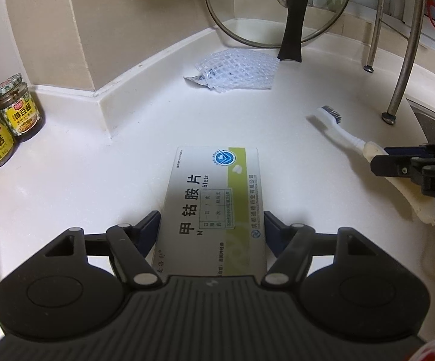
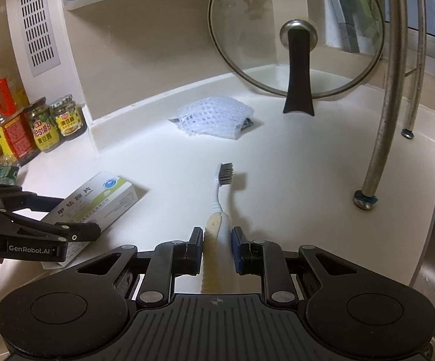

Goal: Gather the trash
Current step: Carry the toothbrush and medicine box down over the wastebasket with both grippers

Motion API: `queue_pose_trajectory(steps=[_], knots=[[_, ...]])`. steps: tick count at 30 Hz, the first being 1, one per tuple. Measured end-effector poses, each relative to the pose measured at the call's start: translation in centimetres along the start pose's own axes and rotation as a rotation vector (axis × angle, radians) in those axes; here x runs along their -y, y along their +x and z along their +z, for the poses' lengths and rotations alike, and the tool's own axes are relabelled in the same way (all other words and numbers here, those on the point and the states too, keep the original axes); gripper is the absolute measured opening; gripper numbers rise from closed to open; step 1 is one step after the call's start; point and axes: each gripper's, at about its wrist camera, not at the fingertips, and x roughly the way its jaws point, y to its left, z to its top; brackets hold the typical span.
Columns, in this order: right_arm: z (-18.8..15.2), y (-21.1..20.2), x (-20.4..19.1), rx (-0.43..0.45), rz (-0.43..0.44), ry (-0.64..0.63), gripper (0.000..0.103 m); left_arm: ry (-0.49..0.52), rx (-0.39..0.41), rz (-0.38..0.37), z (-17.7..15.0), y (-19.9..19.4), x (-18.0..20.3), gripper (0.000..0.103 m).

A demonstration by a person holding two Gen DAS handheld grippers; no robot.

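Toothbrush [image 2: 217, 225] in right claw [image 2: 217, 234]

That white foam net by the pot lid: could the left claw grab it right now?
Probably not: the left claw already grips the medicine box, though the counter up to the foam net looks bare.

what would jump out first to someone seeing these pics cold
Two things are held: the left gripper clamps a white-and-green medicine box, and the right gripper pinches a white toothbrush by its handle. Behind them, white foam netting lies on the counter below a leaning glass lid.
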Motion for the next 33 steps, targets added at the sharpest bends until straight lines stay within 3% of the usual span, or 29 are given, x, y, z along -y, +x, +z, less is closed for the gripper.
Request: queue_pose_trajectory(steps=[7,15,27,33], knots=[[0.1,-1.8,-0.5,0.024,0.004,0.007,0.021,-0.060,0.044,0.001,-1.0,-4.1,-0.2,0.069],[-1.1,-6.1,-3.7,0.051,0.053,0.049,0.021,-0.136,0.088,-0.020,-5.3,-11.1,-0.2,0.069],[-6.1,-14.4,-10.4,0.040,0.120,0.081,0.021,-0.170,0.092,-0.048,-13.5,-18.7,0.4,0.069],[-9.1,-15.8,-13.3,-0.023,0.173,-0.014,0.021,-0.214,0.059,-0.049,-16.9,-20.1,0.8,0.069]])
